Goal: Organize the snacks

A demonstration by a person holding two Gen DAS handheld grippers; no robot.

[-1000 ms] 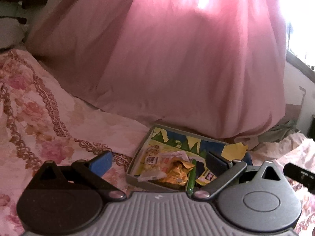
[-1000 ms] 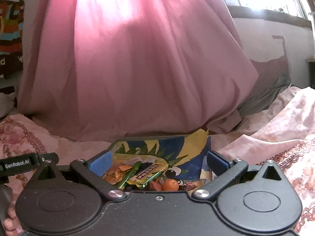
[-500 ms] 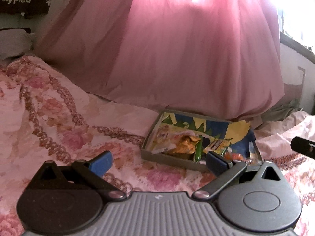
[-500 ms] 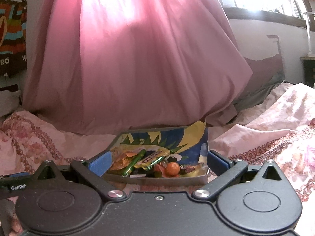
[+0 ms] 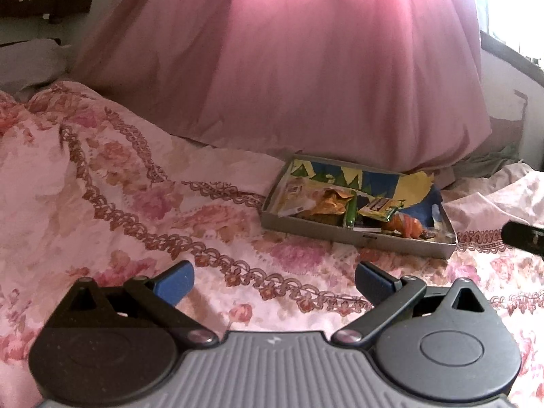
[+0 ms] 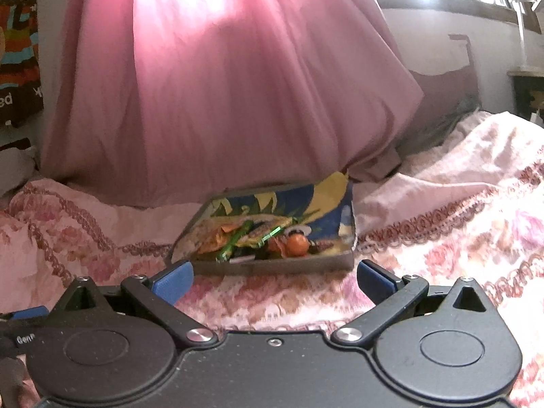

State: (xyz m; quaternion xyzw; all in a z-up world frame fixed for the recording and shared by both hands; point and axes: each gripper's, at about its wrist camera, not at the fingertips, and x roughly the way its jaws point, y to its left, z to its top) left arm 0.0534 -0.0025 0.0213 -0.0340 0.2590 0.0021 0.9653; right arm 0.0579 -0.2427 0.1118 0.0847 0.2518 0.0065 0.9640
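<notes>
A shallow grey tray (image 5: 340, 234) (image 6: 272, 267) with a blue and yellow printed lining lies on the floral bedspread. Inside are several snacks: an orange crinkled packet (image 5: 331, 202), a green stick packet (image 5: 350, 212) (image 6: 234, 241), a yellow-green bar (image 5: 380, 207) and a round orange sweet (image 6: 295, 244). My left gripper (image 5: 273, 280) is open and holds nothing, well back from the tray and to its left. My right gripper (image 6: 273, 278) is open too, just short of the tray's near wall. The right gripper's edge shows in the left wrist view (image 5: 523, 243).
A pink curtain (image 5: 323, 68) (image 6: 221, 85) hangs right behind the tray. The pink floral bedspread (image 5: 119, 204) (image 6: 459, 221) spreads to both sides, rumpled at the right. A colourful bag (image 6: 17, 61) hangs at far left, and a windowsill (image 6: 459, 3) runs at upper right.
Both grippers have drawn back from the tray, which now looks smaller and farther off. The jaws of both have stayed open with nothing in them.
</notes>
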